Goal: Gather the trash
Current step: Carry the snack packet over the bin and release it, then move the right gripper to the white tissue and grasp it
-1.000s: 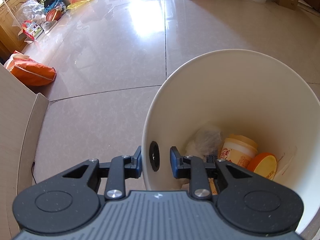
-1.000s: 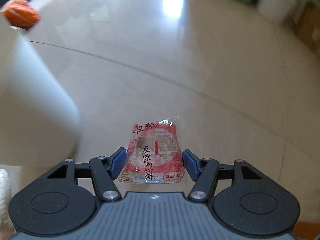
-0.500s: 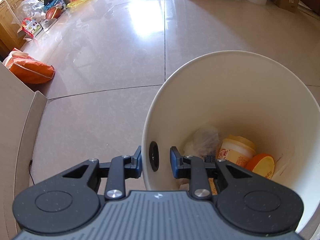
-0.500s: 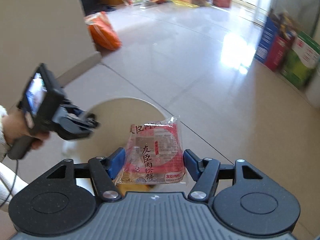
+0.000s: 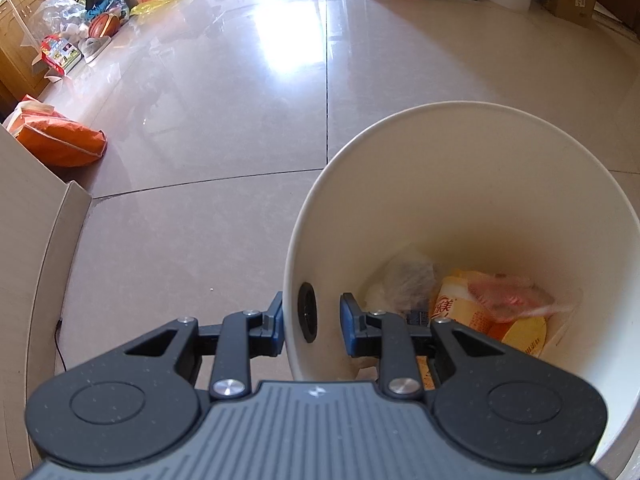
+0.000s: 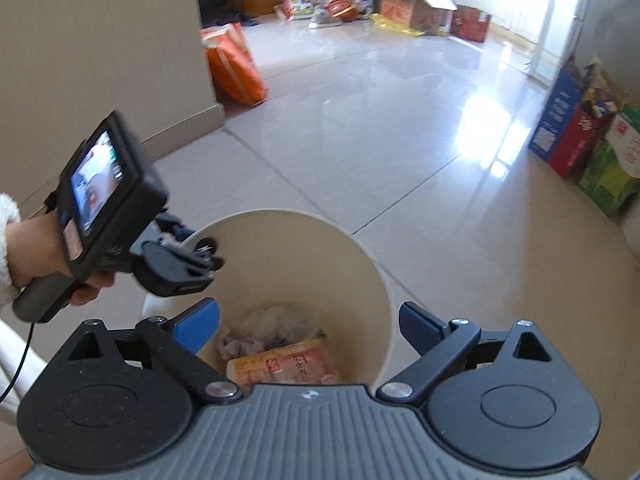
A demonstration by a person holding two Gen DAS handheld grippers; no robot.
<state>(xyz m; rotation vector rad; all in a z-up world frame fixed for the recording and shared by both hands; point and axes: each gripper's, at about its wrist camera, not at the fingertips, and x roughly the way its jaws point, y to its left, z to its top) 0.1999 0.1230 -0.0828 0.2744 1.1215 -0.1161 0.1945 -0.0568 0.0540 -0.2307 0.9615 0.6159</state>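
overhead, right gripper (image 6: 308, 326) jaws opening, empty, above bin (image 6: 384, 280); left gripper (image 5: 311, 318) jaws clamp its rim.

The bin (image 5: 472, 168) is cream-white inside and out, with a black round fitting (image 5: 307, 312) in its wall. In it lie a red and clear snack wrapper (image 6: 284, 366) printed with red characters, a pale yellow cup (image 5: 460, 308) with red lettering, an orange lid (image 5: 524, 336) and a greyish-white crumpled bag (image 5: 408, 276). The left tongs (image 5: 311, 322) are black with dark blue pads, on a grey ribbed body; the right tongs (image 6: 308, 322) are black with brighter blue pads (image 6: 198, 322). The floor (image 5: 224, 128) is glossy beige tile with dark grout lines. An orange sack (image 5: 60, 140) carries a pale stripe. The boxes (image 6: 576, 140) are blue, red and green. The sleeve (image 6: 8, 248) is fluffy white.
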